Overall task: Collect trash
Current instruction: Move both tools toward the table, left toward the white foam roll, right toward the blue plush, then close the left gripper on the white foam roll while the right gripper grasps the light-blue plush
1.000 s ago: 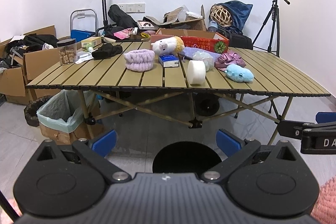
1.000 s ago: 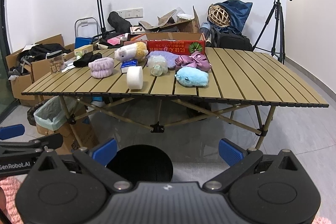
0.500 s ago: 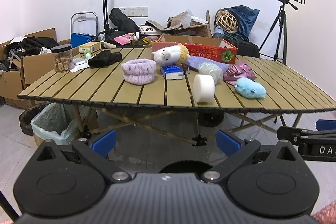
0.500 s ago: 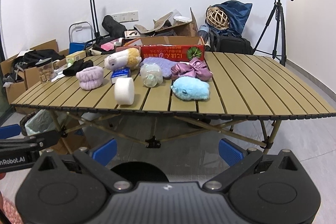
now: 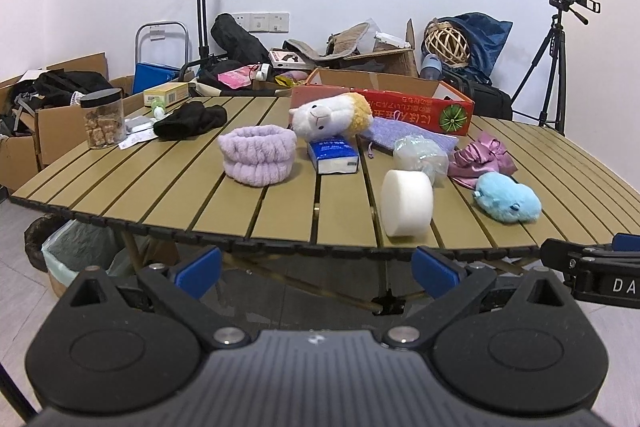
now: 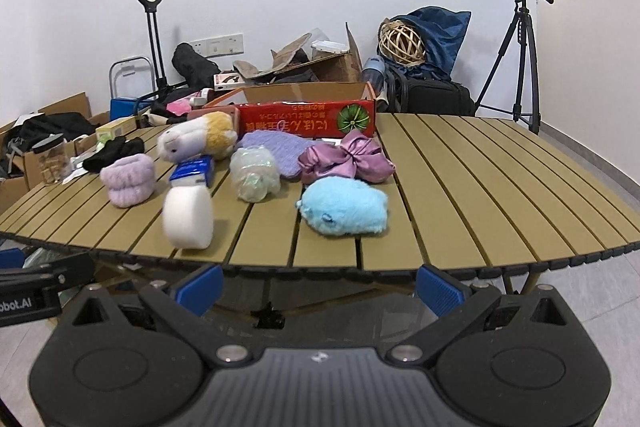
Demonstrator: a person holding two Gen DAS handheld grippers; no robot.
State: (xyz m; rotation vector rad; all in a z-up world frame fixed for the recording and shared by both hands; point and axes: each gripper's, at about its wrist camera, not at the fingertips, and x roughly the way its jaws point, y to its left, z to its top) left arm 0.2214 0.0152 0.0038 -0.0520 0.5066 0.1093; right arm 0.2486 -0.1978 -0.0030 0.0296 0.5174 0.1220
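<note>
Left wrist view: left gripper (image 5: 316, 269) spread wide and empty, held level just short of the counter (image 5: 168, 195) edge, a staging pose. The likeliest trash, a crumpled plastic bag (image 5: 420, 155), sits mid-counter between the tissue pack (image 5: 333, 155) and the purple bow (image 5: 482, 159), just behind the white foam roll (image 5: 406, 203). A lined bin (image 5: 76, 255) waits under the counter's left corner.

Right wrist view: right gripper (image 6: 318, 285) also open, nothing held, centred roughly on the plastic bag (image 6: 254, 173), beside the blue plush (image 6: 344, 207).
</note>
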